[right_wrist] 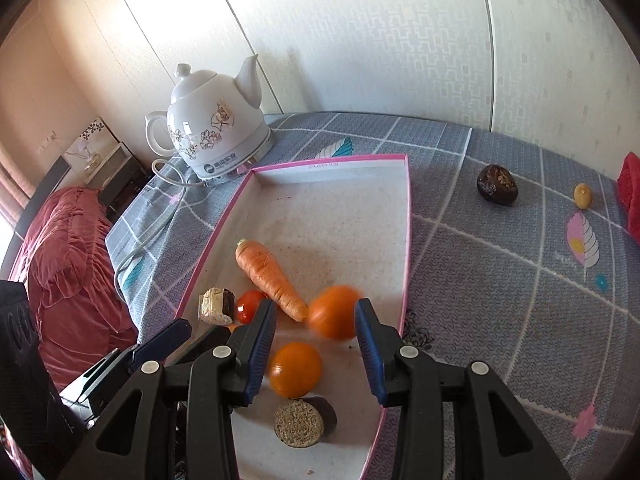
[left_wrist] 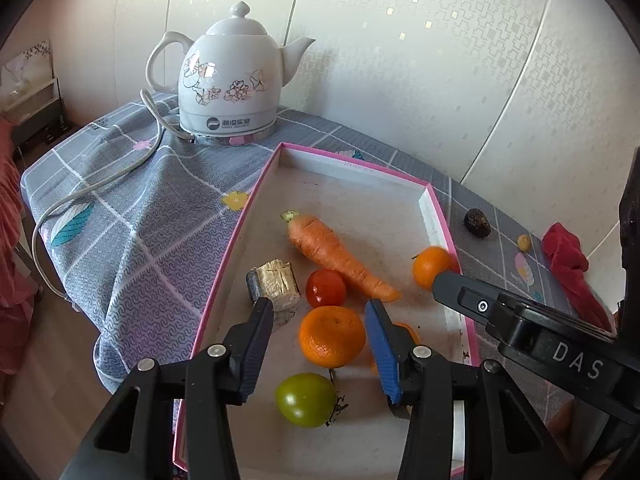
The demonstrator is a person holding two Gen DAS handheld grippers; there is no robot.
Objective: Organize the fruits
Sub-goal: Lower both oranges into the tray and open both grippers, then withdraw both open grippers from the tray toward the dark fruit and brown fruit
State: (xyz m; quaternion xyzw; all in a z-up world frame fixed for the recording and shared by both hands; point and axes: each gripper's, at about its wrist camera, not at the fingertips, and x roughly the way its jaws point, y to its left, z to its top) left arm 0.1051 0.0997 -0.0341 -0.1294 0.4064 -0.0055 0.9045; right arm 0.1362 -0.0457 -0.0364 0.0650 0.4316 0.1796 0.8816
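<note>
A pink-rimmed white tray (left_wrist: 240, 220) (right_wrist: 408, 220) holds a carrot (left_wrist: 340, 256) (right_wrist: 268, 276), a red tomato (left_wrist: 326, 288), a green tomato (left_wrist: 306, 400) and three mandarins. My left gripper (left_wrist: 320, 308) is open over the tray. One mandarin (left_wrist: 332, 336) lies between its fingers, apart from the left pad. My right gripper (right_wrist: 316, 308) is open too. A blurred mandarin (right_wrist: 334, 316) (left_wrist: 434, 266) sits at its fingertips, and another mandarin (right_wrist: 296, 368) rests on the tray floor between its fingers. In the left wrist view the right gripper's finger (left_wrist: 444, 284) reaches in from the right.
A white flowered kettle (left_wrist: 228, 84) (right_wrist: 216, 136) with its cord stands behind the tray. Two cut eggplant pieces (left_wrist: 276, 284) (right_wrist: 304, 420) lie in the tray. On the grey cloth to the right are a dark wrinkled fruit (right_wrist: 497, 185), a small yellow fruit (right_wrist: 583, 195) and a red cloth (left_wrist: 572, 264).
</note>
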